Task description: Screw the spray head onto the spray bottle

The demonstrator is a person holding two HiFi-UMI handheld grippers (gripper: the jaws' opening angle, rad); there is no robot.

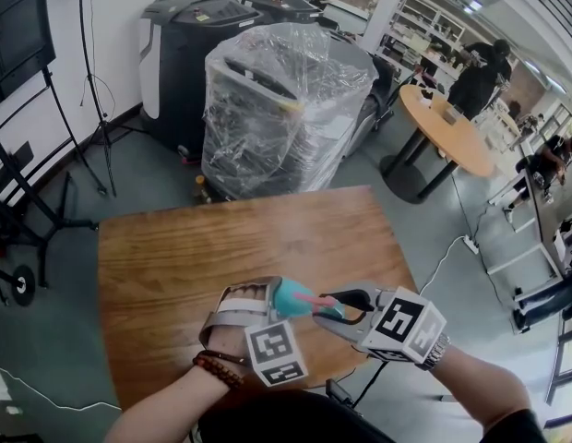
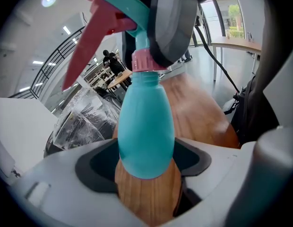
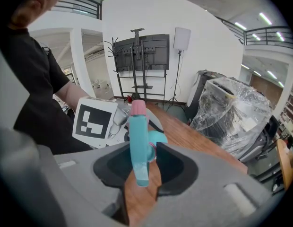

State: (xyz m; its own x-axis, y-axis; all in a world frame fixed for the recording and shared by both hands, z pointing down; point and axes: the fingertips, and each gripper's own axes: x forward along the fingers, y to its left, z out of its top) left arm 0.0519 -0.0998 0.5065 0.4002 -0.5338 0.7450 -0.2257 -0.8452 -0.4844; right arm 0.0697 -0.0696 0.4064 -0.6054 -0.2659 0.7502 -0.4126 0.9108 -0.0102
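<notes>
A teal spray bottle (image 2: 146, 126) is held above the near edge of the wooden table (image 1: 221, 247). My left gripper (image 2: 145, 163) is shut on the bottle's rounded body. On the bottle's neck sits the pink collar (image 2: 147, 63) of the teal spray head (image 3: 138, 141), whose pink trigger (image 2: 92, 41) points away. My right gripper (image 3: 142, 167) is shut on the spray head, and its grey jaw shows just above the collar in the left gripper view. In the head view the left gripper (image 1: 272, 301) and right gripper (image 1: 332, 305) meet at the bottle (image 1: 291, 297).
Beyond the table stand a plastic-wrapped machine (image 1: 277, 100) and a dark bin (image 1: 180, 53). A round wooden table (image 1: 447, 127) with a person (image 1: 475, 77) beside it is at the far right. A black stand (image 1: 18, 155) is at the left.
</notes>
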